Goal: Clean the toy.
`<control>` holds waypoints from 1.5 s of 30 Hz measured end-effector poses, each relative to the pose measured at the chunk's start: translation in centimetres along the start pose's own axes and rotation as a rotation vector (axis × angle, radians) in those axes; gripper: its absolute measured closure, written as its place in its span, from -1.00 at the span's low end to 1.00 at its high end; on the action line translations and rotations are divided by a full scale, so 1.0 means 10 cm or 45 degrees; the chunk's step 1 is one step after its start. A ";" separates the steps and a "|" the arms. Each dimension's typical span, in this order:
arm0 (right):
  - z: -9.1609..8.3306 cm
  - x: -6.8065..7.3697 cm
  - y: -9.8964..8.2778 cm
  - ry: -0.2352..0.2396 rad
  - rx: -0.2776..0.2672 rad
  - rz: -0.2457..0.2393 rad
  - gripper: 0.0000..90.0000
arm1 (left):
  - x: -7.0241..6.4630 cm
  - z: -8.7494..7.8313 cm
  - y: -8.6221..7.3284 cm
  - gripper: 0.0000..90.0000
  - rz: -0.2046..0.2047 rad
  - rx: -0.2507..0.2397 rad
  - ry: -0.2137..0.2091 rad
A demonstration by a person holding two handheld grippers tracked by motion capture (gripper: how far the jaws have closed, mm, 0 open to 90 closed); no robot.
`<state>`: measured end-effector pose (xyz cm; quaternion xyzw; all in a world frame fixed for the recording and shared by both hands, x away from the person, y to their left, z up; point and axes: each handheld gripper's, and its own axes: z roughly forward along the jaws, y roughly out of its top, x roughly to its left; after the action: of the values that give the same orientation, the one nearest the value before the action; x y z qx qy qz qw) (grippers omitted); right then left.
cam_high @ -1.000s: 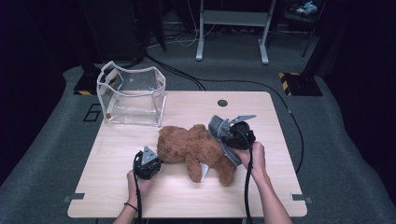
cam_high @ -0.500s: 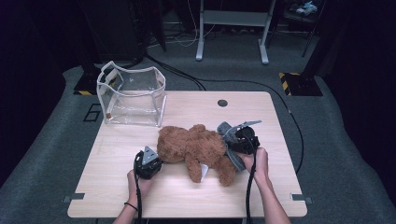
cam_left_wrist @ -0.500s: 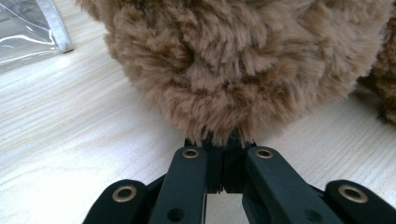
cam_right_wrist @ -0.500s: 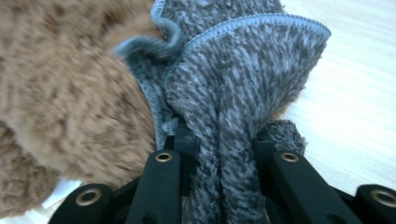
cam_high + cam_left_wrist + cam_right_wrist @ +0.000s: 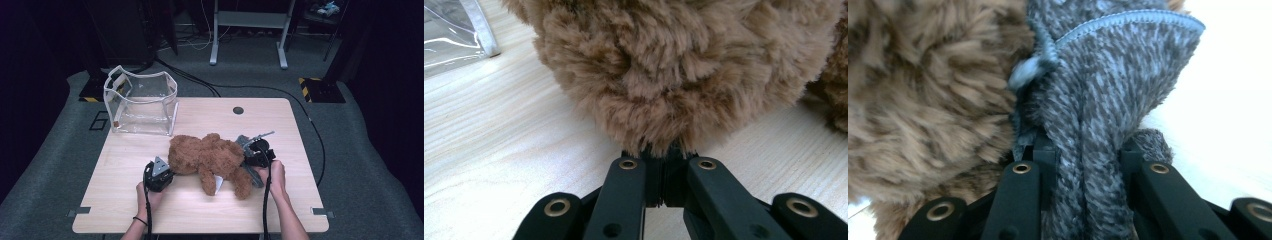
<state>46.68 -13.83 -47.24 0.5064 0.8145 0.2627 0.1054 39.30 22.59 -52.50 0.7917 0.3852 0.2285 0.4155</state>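
A brown plush teddy bear [image 5: 207,157] lies on its side in the middle of the wooden table [image 5: 115,210]. My left gripper [image 5: 169,171] sits at the bear's left end, its jaws shut on a tuft of the bear's fur [image 5: 674,65] right at the tips [image 5: 659,152]. My right gripper [image 5: 248,159] is at the bear's right end, shut on a fold of grey knitted cloth [image 5: 1098,100] that runs down between its jaws [image 5: 1083,150]. This grey cloth [image 5: 244,142] lies against the bear's fur [image 5: 923,100].
A clear plastic bag [image 5: 142,102] with a white rim stands open at the table's back left; its corner [image 5: 449,30] appears in the left gripper view. A round dark cable hole [image 5: 238,110] sits near the far edge. Cables cross the floor behind.
My right gripper has sunk toward the table and come slightly nearer, carrying the grey cloth with it against the bear. The left gripper and the bear's left end have stayed put.
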 end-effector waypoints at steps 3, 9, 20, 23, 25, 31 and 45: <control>-0.13 -0.03 0.04 -0.020 -0.025 -0.012 0.60 | 0.00 0.00 0.00 0.97 0.000 0.001 -0.001; -0.44 -0.04 0.19 -0.029 -0.121 -0.027 0.60 | 0.00 0.00 0.00 0.97 -0.005 0.000 -0.004; -0.32 -0.01 0.48 -0.005 -0.139 -0.046 0.60 | 0.01 0.01 0.00 0.97 -0.007 0.010 -0.013; -0.14 -0.03 0.47 0.034 -0.097 -0.023 0.60 | 0.01 0.01 0.00 0.97 -0.009 0.007 -0.010; -0.06 -0.03 0.45 0.051 -0.079 -0.021 0.60 | 0.01 0.01 0.00 0.97 -0.008 0.009 -0.009; 0.01 -0.05 0.41 0.029 -0.073 0.002 0.61 | 0.00 0.01 0.00 0.97 -0.016 0.012 -0.016; -0.19 -0.30 0.28 -0.114 -0.107 0.083 0.62 | 0.00 0.03 0.01 0.97 -0.004 0.017 -0.011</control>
<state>49.45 -16.07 -44.45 0.5391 0.7803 0.2769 0.1544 39.50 22.46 -52.60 0.7948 0.3862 0.2217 0.4123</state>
